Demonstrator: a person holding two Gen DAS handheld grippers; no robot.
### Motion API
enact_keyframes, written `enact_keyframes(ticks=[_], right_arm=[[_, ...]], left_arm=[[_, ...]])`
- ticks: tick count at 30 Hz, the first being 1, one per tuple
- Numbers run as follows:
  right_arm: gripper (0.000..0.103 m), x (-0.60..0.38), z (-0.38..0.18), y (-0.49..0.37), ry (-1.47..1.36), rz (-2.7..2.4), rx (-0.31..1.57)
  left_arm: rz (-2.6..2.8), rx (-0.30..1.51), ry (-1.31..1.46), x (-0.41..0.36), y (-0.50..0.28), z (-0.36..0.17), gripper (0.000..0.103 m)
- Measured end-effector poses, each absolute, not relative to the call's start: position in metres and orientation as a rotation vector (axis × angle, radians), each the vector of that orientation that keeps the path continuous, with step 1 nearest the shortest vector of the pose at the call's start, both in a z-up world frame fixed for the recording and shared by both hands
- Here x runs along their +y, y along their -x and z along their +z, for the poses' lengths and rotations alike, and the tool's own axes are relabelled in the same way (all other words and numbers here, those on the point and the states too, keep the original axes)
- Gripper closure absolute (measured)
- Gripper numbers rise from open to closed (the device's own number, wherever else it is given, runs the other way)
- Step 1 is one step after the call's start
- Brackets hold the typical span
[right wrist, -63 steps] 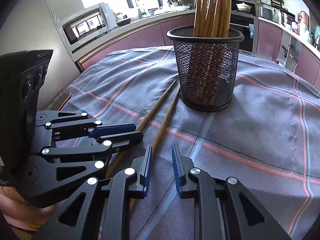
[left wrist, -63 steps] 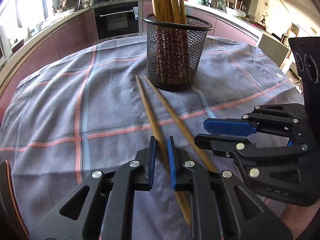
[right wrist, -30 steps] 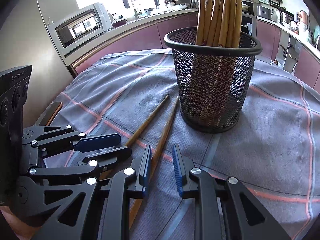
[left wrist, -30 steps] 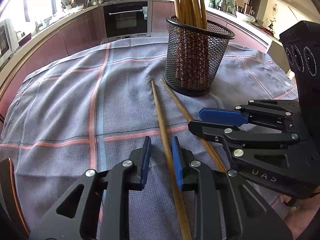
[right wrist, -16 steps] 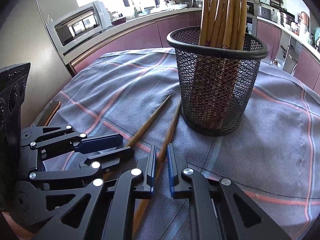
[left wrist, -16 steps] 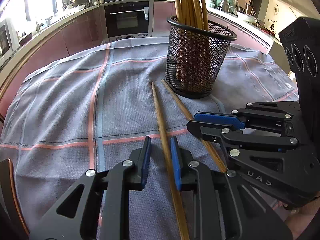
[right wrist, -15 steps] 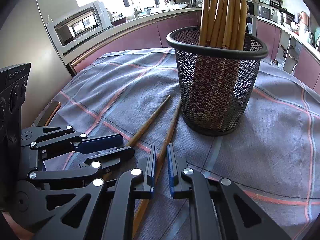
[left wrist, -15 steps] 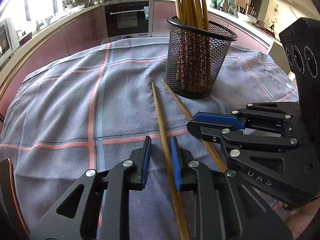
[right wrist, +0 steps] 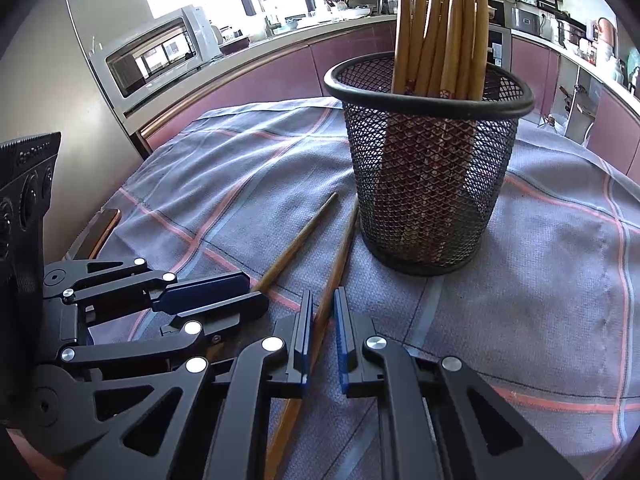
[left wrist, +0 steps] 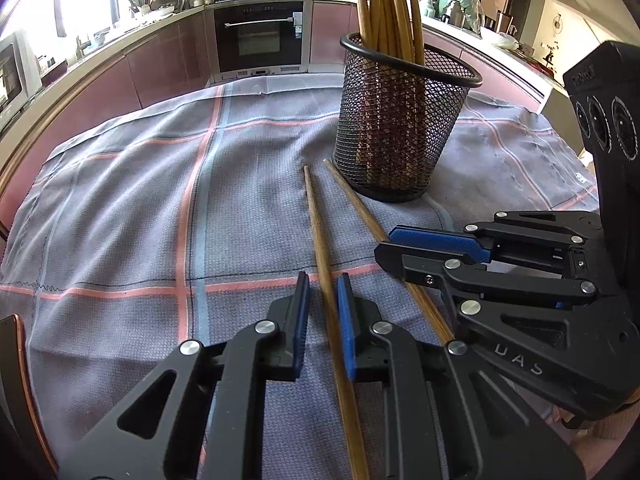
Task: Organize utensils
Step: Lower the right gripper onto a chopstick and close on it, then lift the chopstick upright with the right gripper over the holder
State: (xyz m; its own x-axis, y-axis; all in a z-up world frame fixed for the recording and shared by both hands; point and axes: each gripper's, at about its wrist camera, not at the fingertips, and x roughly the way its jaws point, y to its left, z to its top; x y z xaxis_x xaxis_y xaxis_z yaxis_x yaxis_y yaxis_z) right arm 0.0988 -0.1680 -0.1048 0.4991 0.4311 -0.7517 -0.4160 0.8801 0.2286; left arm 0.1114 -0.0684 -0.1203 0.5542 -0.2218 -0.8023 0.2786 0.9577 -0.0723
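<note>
Two wooden chopsticks lie on the checked cloth in front of a black mesh holder [left wrist: 400, 128] with several chopsticks standing in it. My left gripper [left wrist: 322, 284] straddles the left chopstick [left wrist: 318, 224]; its jaws stand a little apart, with a gap on the left side. My right gripper [right wrist: 321, 300] straddles the right chopstick [right wrist: 340, 252], jaws nearly closed around it, small gaps showing. Each gripper shows in the other's view: the right gripper [left wrist: 394, 246] over the right chopstick [left wrist: 356, 204], and the left gripper [right wrist: 256, 292] over the left chopstick [right wrist: 296, 244]. The holder also shows in the right wrist view [right wrist: 428, 168].
The grey cloth with pink and blue lines [left wrist: 160, 200] covers a round table. Kitchen counters, an oven [left wrist: 260, 36] and a microwave [right wrist: 156, 60] stand behind. The table's wooden rim [right wrist: 100, 228] shows at the left.
Both grippers have lowered and moved forward along their chopsticks. The right gripper's jaws have narrowed from wide open to nearly touching its chopstick.
</note>
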Motion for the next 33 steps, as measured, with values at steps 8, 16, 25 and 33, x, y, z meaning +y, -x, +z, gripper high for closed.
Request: enact_keyframes(ticks=[8,16,25,33], right_arm=[[0.097,-0.176,-0.098,-0.094,-0.03,0.523,0.897],[0.097,-0.186,-0.089,-0.088,-0.061,0.549,0.868],[0.098,-0.197,-0.075,-0.077,-0.09,0.584,0.819],[0.098,-0.201,-0.064,-0.071,-0.105,0.593,0.778]], left_arm=[[-0.296,0.944,-0.042,-0.067,-0.112,-0.121,0.094],[-0.307,0.946,-0.016,-0.064,-0.111,-0.118,0.095],[-0.321,0.919,-0.001,-0.062,-0.104,-0.104,0.095],[-0.331,0.893,0.025,-0.056,-0.099,-0.09,0.095]])
